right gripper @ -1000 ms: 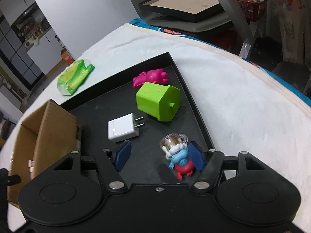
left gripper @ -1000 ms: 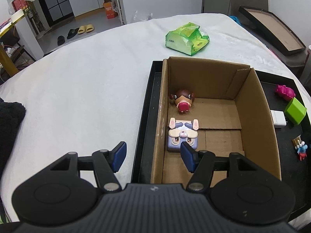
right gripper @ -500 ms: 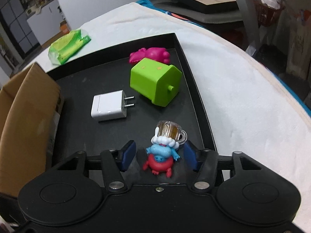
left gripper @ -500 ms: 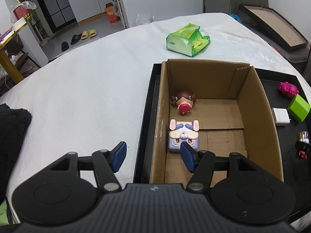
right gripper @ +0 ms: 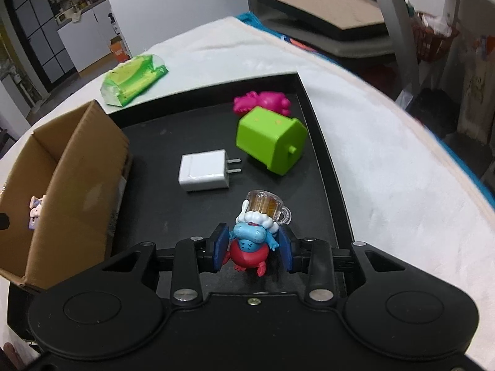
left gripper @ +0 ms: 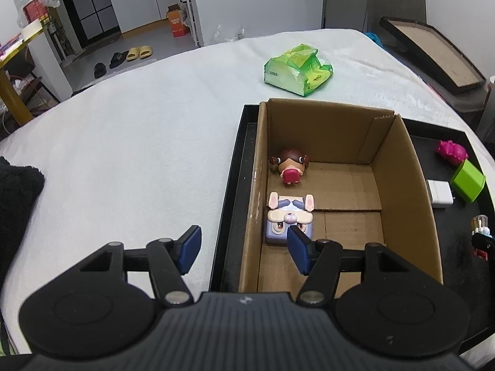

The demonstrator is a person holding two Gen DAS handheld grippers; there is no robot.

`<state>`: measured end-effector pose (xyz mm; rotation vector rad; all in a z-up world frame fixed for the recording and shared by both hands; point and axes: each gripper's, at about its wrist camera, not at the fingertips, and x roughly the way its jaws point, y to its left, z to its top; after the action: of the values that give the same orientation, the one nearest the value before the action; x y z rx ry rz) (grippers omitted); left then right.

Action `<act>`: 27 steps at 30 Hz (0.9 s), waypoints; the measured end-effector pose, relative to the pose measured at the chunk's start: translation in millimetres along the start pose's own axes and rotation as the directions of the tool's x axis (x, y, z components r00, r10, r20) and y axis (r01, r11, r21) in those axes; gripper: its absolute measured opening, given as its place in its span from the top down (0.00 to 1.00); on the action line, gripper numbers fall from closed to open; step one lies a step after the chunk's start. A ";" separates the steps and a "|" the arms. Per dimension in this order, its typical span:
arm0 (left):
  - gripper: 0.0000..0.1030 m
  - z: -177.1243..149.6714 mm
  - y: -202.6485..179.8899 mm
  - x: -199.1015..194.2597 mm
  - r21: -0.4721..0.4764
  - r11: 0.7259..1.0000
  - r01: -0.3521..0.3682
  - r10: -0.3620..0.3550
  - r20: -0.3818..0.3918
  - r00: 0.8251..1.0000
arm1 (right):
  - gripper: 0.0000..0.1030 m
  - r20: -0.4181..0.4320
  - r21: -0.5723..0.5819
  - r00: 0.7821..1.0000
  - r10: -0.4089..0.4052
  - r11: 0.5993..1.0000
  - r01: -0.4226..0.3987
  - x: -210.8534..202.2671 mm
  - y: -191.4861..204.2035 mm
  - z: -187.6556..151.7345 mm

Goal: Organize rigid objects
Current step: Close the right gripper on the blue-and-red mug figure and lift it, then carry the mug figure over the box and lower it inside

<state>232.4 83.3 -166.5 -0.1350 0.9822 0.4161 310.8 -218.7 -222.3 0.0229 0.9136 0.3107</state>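
No readable writing shows on any item. The right gripper [right gripper: 252,249] has its fingers [right gripper: 220,249] clamped on the blue figurine [right gripper: 252,236] with a beer mug, over the black tray [right gripper: 154,191] — the white charger [right gripper: 204,174] and green block [right gripper: 270,139] lie ahead. The left gripper [left gripper: 244,249] hangs half-open, holding nothing, its right finger over the cardboard box [left gripper: 402,185] just before the bunny cube [left gripper: 289,216]. White plush cloth [left gripper: 139,154] covers the surface; a tiled room lies beyond.

The left claw [left gripper: 243,249] hangs with its jaws apart and nothing between them, over the near left wall of the cardboard box [left gripper: 405,191]. Inside lie 2 toys: a bunny-faced block [left gripper: 286,216] and a brown-haired figurine [left gripper: 290,168]. The box sits in a black tray [left gripper: 230,185]; a small toy [left gripper: 480,232] at the tray's right edge is too blurred to identify.
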 end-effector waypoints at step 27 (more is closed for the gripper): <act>0.42 -1.6 22.1 4.1 -0.073 0.993 0.098 -0.098 -0.004 0.995 | 0.66 0.090 -0.147 0.996 0.020 0.989 -0.007 -66.0 82.0 36.3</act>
<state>224.3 104.2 -169.2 -0.2497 0.9642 0.3613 280.6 -154.4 -136.5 -0.0914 0.7989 0.3857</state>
